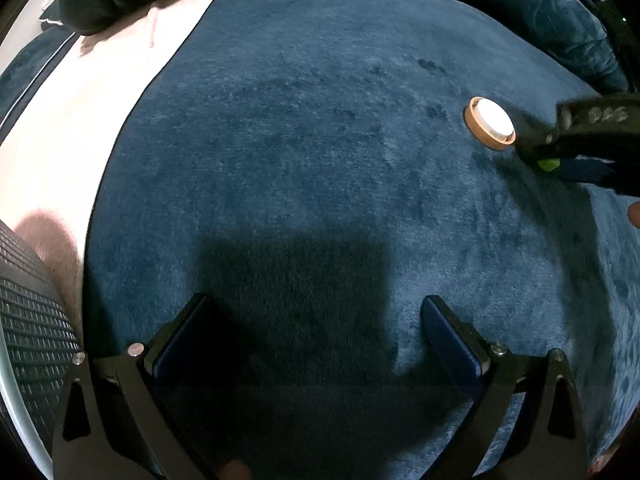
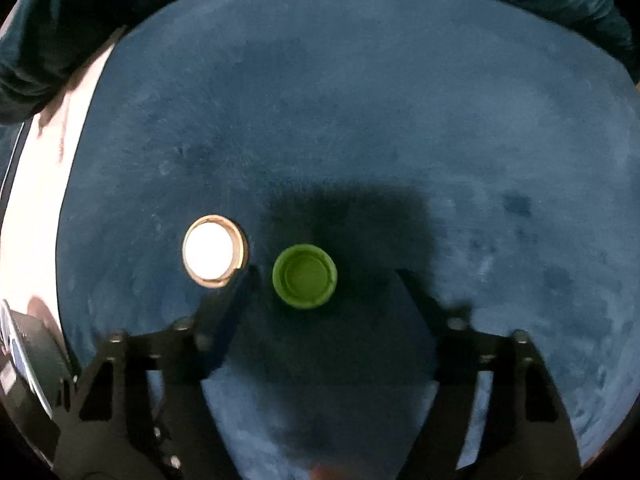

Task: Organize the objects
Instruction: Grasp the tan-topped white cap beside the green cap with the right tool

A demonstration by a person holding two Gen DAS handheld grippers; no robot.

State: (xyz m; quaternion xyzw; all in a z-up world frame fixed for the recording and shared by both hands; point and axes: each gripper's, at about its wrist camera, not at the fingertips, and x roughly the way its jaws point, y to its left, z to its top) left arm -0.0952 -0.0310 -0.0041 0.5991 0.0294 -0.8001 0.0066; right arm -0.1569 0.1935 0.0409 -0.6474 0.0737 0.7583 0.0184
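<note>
A green bottle cap [image 2: 305, 276] lies open side up on the blue plush blanket [image 2: 360, 120]. A tan cap with a white inside [image 2: 214, 250] lies just left of it. My right gripper [image 2: 326, 276] is open, its jaws wide on either side of the green cap, not touching it. In the left wrist view the tan cap [image 1: 490, 123] lies at the far right, with the right gripper [image 1: 560, 148] beside it and a sliver of the green cap [image 1: 548, 165] under it. My left gripper [image 1: 316, 312] is open and empty over bare blanket.
A pale pink sheet [image 1: 80, 128] borders the blanket on the left. A dark mesh object [image 1: 28, 320] sits at the lower left. Dark rumpled fabric [image 1: 540, 4] lies along the far edge.
</note>
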